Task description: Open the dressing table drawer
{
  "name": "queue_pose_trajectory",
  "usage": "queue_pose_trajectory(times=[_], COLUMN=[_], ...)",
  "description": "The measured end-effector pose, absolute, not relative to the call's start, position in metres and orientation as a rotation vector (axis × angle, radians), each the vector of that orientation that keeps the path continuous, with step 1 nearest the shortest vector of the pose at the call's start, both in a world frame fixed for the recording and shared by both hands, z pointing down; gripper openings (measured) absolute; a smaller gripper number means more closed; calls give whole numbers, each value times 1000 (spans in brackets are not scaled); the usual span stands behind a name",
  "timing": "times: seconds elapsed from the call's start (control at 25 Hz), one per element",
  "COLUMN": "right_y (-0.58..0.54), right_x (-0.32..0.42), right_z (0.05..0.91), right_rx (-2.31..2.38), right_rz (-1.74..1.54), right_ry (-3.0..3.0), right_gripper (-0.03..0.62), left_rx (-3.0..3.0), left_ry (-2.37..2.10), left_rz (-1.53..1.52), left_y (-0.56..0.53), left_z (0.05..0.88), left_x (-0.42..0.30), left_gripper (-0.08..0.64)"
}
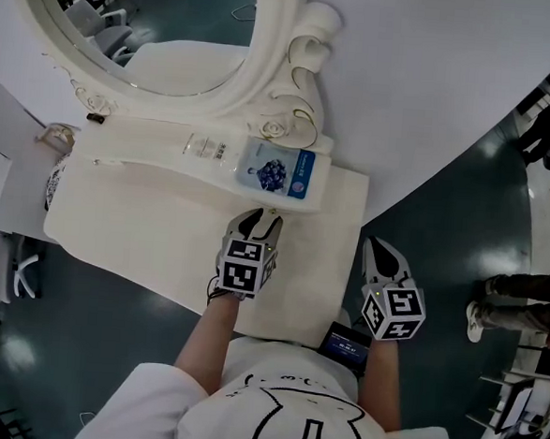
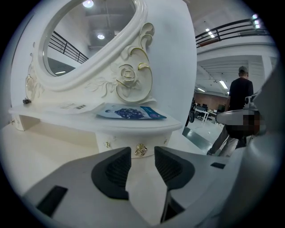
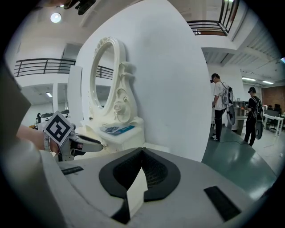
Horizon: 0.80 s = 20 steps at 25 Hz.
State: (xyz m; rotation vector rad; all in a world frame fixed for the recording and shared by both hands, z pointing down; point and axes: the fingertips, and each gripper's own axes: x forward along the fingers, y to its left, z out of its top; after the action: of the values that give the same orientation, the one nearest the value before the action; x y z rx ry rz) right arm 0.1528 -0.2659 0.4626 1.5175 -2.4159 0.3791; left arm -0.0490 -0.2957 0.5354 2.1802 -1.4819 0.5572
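Left tool point(image 1: 259, 217) over the bench point(image 1: 133, 227), jaws spread wide, nothing between the pads. We see the small drawer point(image 2: 118, 141) straight ahead under the raised shelf point(image 2: 133, 124). Its gold knob point(image 2: 141, 150) shows in the gap just past the tips, not gripped. A blue packet point(image 1: 278, 174) lies on the shelf above the drawer, beside the oval mirror point(image 1: 267, 68). Right tool point(image 1: 380, 247) hangs off the bench's right edge over the floor point(image 1: 444, 226), jaws pressed together, empty.
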Motion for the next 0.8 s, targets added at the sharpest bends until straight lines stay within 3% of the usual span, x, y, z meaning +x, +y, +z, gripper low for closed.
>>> queue_pose_trajectory(times=[0.4, 0.52, 0.8], right_y=[-282, -282, -277], right_x=[155, 155, 155], right_z=[476, 479, 479], right_rx=[1504, 1505, 1515], right_rz=[411, 418, 423], right_ry=[-2407, -2398, -2397], right_gripper=[14, 14, 14], left_rx=[2147, 2157, 2171], left_ry=[-1469, -1456, -1439], left_rz=[578, 586, 606], left_y=[-308, -309, -308], left_z=[553, 553, 554], left_x=[-45, -44, -43], left_gripper=[184, 121, 121])
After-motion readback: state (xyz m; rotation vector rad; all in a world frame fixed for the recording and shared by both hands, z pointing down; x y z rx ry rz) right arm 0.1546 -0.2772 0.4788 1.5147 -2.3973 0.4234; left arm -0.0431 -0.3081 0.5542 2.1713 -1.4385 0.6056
